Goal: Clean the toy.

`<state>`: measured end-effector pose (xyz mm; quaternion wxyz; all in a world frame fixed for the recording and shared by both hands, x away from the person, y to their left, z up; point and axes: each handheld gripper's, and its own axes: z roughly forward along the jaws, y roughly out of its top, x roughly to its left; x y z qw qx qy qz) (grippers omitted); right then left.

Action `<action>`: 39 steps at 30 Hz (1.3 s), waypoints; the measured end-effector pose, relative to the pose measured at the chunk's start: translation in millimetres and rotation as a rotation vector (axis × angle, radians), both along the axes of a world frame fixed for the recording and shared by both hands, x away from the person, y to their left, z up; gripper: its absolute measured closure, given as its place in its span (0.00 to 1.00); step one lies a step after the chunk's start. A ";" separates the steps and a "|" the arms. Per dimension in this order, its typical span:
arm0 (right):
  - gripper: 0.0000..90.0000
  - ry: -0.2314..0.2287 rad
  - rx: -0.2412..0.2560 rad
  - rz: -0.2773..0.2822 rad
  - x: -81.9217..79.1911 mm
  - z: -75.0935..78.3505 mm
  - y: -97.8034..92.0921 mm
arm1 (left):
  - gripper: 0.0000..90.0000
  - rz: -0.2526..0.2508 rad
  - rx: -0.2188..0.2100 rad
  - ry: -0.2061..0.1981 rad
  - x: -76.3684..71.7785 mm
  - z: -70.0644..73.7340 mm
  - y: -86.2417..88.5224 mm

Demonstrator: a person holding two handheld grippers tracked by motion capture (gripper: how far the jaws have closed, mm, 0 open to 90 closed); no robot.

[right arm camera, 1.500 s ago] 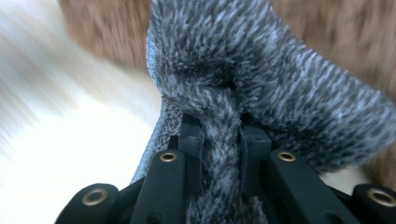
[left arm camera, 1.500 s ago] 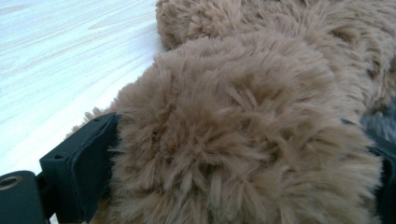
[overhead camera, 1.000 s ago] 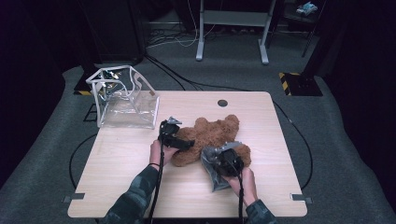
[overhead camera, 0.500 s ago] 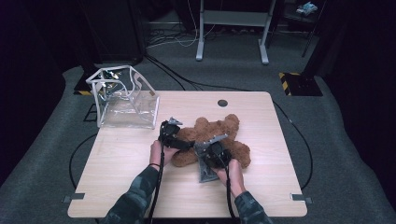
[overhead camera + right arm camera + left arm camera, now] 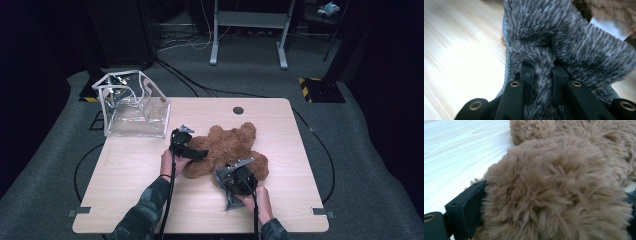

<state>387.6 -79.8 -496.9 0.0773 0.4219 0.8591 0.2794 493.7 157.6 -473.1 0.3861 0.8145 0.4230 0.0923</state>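
Both forearms low: left gripper (image 5: 192, 151) fingers clamp teddy bear (image 5: 225, 145); right gripper (image 5: 543, 75) fingers pinch grey cloth (image 5: 564, 37).

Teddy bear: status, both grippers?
Left gripper shut on teddy bear limb. Right gripper shut on grey fuzzy cloth beside the bear. Clear bag stands apart; nothing blocking.

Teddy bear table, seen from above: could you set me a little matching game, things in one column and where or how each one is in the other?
Things:
1. teddy bear
2. clear bag
3. grey fleece cloth
4. round hole

Descriptions:
A. pinched in the right tool
B. far left corner of the table
C. limb inside the left tool
D. far edge, near the middle

Pairs: 1-C, 2-B, 3-A, 4-D
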 end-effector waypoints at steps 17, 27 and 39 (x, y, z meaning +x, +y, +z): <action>0.83 -0.113 0.115 -0.176 -5.7 47.8 -86.3 | 0.00 -0.016 0.011 -0.060 -12.2 20.0 -6.9; 0.82 -0.142 0.112 -0.300 -3.6 56.5 -127.7 | 0.00 -0.008 0.046 -0.092 -28.9 45.9 -9.1; 0.82 -0.130 0.134 -0.371 -5.1 52.3 -155.9 | 0.00 -0.038 0.043 -0.072 -62.6 73.2 -35.8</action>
